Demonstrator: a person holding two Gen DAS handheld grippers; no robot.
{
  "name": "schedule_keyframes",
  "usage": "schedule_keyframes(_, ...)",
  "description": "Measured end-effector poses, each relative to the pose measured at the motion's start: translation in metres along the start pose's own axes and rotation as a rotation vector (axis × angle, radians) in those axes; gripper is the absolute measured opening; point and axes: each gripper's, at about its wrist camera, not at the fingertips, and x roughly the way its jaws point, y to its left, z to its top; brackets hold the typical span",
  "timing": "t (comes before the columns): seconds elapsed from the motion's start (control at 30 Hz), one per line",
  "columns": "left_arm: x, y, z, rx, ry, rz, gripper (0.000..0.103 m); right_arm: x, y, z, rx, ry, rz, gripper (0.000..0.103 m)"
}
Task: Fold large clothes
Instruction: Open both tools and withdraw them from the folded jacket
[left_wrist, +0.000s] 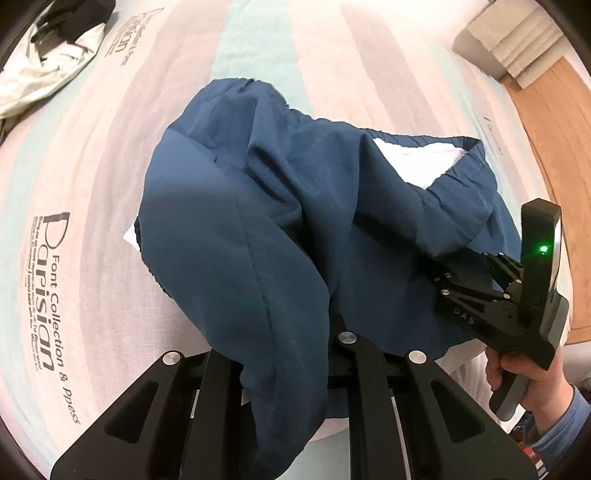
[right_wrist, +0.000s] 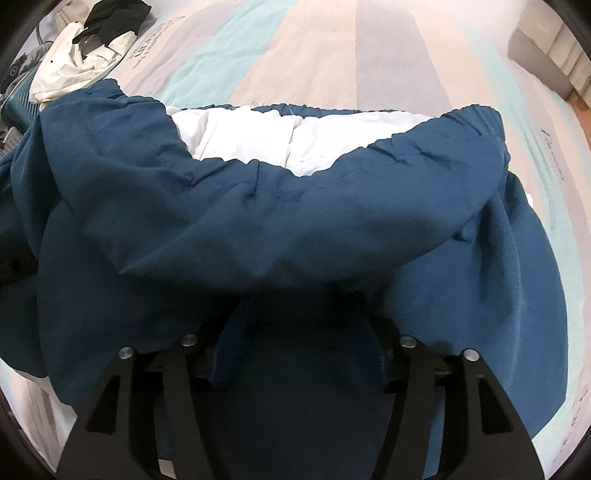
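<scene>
A dark blue garment (left_wrist: 258, 221) with a white lining (left_wrist: 417, 158) lies bunched on the striped bed (left_wrist: 92, 166). My left gripper (left_wrist: 288, 354) is shut on a fold of it, and cloth drapes over the fingers. My right gripper (left_wrist: 439, 269) shows at the right in the left wrist view, its fingertips buried in the cloth. In the right wrist view the garment (right_wrist: 258, 221) covers my right gripper (right_wrist: 299, 314); cloth is pinched between the fingers. The elastic hem and white lining (right_wrist: 258, 140) face away from me.
A pile of white and black clothes (left_wrist: 48, 55) lies at the far left of the bed; it also shows in the right wrist view (right_wrist: 85, 51). A grey headboard or cushion (left_wrist: 509, 40) and wooden floor (left_wrist: 554, 155) are at the right.
</scene>
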Motion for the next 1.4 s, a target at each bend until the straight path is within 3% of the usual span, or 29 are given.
schedule_keyframes(0.03,0.000,-0.003,0.001,0.002,-0.003,0.000,0.012,-0.001,-0.001,0.000,0.006,-0.004,-0.004,0.069)
schedule_keyframes(0.43,-0.032,-0.031,0.006,0.053,-0.038,-0.020,0.012,-0.037,-0.021,-0.008,0.062,-0.043,-0.067,0.084)
schedule_keyframes(0.8,-0.045,-0.079,0.004,0.087,-0.068,0.064,0.012,-0.070,-0.078,-0.019,0.108,-0.110,-0.050,0.084)
schedule_keyframes(1.4,-0.039,-0.208,0.017,0.036,-0.083,0.120,0.012,-0.115,-0.216,-0.034,0.129,-0.141,-0.056,0.084)
